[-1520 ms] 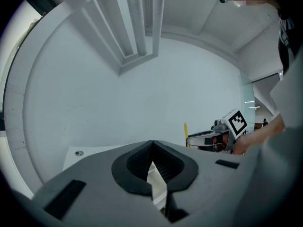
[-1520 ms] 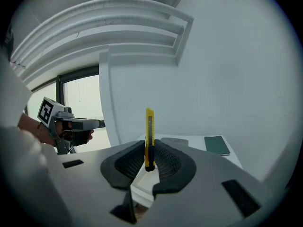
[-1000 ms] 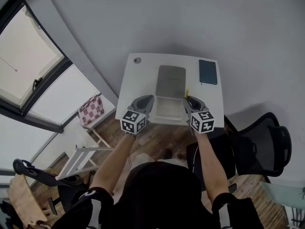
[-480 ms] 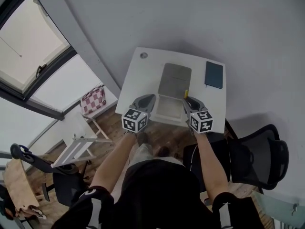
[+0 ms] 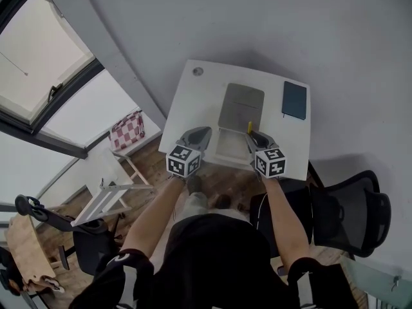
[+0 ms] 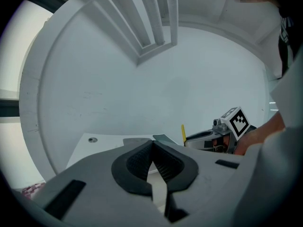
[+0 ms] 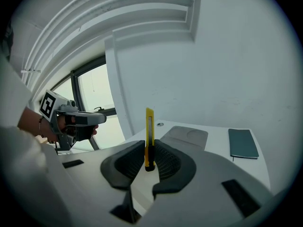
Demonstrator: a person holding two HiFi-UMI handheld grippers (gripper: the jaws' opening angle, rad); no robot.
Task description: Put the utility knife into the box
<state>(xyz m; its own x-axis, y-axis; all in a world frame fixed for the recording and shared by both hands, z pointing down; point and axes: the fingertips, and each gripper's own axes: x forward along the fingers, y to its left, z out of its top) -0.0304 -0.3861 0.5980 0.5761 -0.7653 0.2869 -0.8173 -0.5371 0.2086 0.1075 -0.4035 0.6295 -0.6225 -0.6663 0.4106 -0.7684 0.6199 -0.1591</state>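
Observation:
A yellow utility knife (image 7: 149,136) stands upright between the pads of my right gripper (image 7: 149,161), which is shut on it. In the head view the knife (image 5: 250,127) sticks up from the right gripper (image 5: 256,138) at the right side of the open grey box (image 5: 233,145). The box's lid (image 5: 242,105) lies folded back on the white table (image 5: 188,102). My left gripper (image 5: 198,136) hovers at the box's left side, its jaws shut on nothing (image 6: 151,161).
A dark teal notebook (image 5: 295,100) lies at the table's far right corner. A round cable hole (image 5: 197,71) marks the far left corner. A black office chair (image 5: 347,211) stands to my right, a folding stand with a checked cloth (image 5: 126,140) to my left.
Both grippers have stayed at the box's two sides. The head camera has shifted a little, so the table sits slightly further right in view. The knife remains held upright.

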